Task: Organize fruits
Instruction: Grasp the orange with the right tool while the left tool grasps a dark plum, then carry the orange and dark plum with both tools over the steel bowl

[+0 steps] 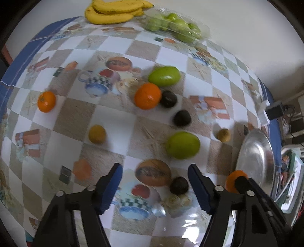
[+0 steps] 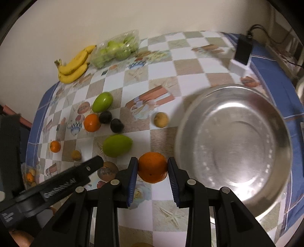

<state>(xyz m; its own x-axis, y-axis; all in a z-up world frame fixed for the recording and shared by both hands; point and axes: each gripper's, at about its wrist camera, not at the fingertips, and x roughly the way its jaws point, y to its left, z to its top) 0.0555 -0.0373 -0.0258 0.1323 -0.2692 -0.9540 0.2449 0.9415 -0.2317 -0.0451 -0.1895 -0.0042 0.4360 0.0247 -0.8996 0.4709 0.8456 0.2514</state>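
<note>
My right gripper (image 2: 152,170) is shut on an orange (image 2: 152,167), held just left of a steel bowl (image 2: 233,144); that orange also shows in the left wrist view (image 1: 232,180). My left gripper (image 1: 154,171) is open and empty above the table, with a dark plum (image 1: 179,185) between its fingers below. Loose on the checkered cloth lie two green mangoes (image 1: 182,145) (image 1: 164,76), an orange (image 1: 147,96), a small orange (image 1: 46,101), two more dark plums (image 1: 182,118) (image 1: 168,98) and two small brown fruits (image 1: 96,134) (image 1: 223,135).
Bananas (image 1: 112,11) and a clear bag of green fruit (image 1: 174,26) lie at the table's far edge by the wall. A black adapter on a white box (image 2: 241,57) stands at the far right corner. The left gripper's body (image 2: 57,186) reaches in from the left.
</note>
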